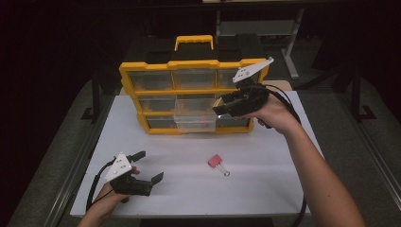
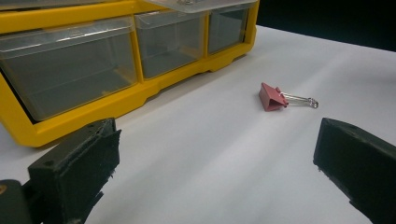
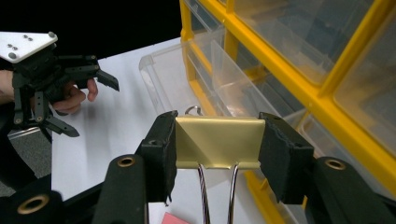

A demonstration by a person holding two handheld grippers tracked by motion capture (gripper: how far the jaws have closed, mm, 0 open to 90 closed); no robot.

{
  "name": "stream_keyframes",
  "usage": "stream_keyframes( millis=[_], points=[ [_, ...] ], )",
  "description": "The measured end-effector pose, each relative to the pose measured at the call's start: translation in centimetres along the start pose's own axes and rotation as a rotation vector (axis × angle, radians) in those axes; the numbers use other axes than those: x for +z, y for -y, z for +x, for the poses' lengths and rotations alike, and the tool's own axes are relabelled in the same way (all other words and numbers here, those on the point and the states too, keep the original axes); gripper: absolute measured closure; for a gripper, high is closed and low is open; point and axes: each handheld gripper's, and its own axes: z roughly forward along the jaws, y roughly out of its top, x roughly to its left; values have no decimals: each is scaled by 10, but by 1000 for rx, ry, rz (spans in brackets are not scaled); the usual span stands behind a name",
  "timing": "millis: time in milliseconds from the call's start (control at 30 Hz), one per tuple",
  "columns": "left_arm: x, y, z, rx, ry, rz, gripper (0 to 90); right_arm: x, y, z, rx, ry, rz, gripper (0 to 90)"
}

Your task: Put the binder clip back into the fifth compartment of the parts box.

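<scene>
Gold clip (image 3: pixel 217 142) held in the right tool (image 1: pixel 226 108) over an open drawer (image 1: pixel 195 122).

From above, that tool hangs before the yellow organizer (image 1: pixel 191 94), while the left tool (image 1: pixel 147 166) rests low on the white tabletop (image 1: pixel 265 189), jaws wide, with a pink clip (image 1: pixel 216 161) lying between the two. Left gripper view: wide jaws, nothing between them, pink clip (image 2: pixel 272 97) ahead. Right gripper view: jaws clamp the gold clip's sides, clear drawer (image 3: pixel 187 84) just beyond.
</scene>
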Motion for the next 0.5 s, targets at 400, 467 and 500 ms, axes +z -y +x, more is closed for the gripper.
stream_keyframes(
  millis=[400, 467, 500],
  points=[
    [0, 0, -1, -5, 2, 3, 3, 14, -18, 0, -13, -19, 5, 489],
    [0, 0, -1, -4, 2, 1, 3, 17, -21, 0, -21, -21, 8, 489],
    [0, 0, -1, -6, 1, 1, 3, 18, -22, 0, -26, -24, 10, 490]
  ],
)
